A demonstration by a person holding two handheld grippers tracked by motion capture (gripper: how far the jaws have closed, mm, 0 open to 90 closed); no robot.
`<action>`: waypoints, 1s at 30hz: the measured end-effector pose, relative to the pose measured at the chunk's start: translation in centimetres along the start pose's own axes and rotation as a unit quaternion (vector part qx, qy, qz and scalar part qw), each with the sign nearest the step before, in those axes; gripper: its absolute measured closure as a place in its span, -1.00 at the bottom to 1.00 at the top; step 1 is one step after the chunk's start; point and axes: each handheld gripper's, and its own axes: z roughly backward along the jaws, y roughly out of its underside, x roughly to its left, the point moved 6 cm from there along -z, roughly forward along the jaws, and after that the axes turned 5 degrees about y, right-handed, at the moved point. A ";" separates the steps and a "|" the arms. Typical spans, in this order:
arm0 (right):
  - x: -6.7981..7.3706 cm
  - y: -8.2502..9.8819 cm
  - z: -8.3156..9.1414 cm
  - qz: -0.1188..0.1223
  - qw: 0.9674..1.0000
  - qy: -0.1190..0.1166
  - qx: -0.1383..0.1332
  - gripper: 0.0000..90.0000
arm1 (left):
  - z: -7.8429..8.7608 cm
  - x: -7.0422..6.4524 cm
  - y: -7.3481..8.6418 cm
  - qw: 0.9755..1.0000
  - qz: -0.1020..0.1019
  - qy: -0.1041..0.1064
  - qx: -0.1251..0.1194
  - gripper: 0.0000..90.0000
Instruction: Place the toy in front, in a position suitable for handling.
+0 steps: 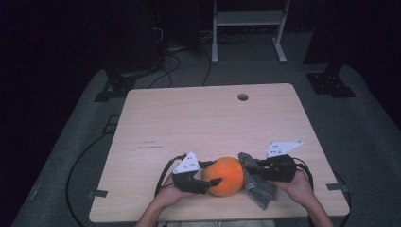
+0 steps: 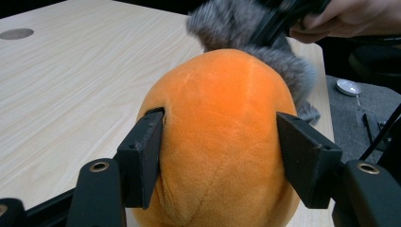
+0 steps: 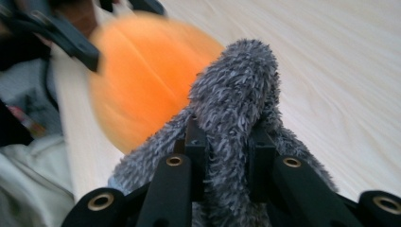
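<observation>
- Orange plush ball (image 1: 226, 176) sits near the front edge of the tabletop (image 1: 208, 118), abt midway btw the front corners.
- We see the left gripper (image 1: 210, 181) at the ball's left side, held in the person's left hand (image 1: 166, 193) at the front edge.
- In the left gripper view, its jaws straddle the ball: one pad dents the plush on the left, the other stands just beside the right flank w/ a slight gap, so we read the jaws as spread, not squeezing.
- Grey fuzzy cloth (image 1: 257, 182) lies just right of the ball, touching it, and droops toward the front edge.
- Right gripper (image 1: 257, 171), in the right hand (image 1: 299, 185) nr the front right corner, has its jaws pressed together on a fold of the cloth; in the right gripper view (image 3: 226, 156) the fabric bulges up btw the pads.
</observation>
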 end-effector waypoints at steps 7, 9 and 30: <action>0.1 -0.8 1.4 -0.011 1.000 -0.003 -0.025 0.67 | -0.3 -0.1 0.0 1.000 0.000 -0.004 -0.003 -0.21; 0.8 -1.2 1.3 0.000 0.999 -0.015 -0.033 0.67 | -0.3 -0.2 0.0 1.000 -0.004 -0.004 -0.001 -0.21; 1.1 -1.2 1.2 0.006 0.999 -0.014 -0.028 0.66 | -1.0 -0.3 -0.1 1.000 0.001 -0.019 -0.008 -0.27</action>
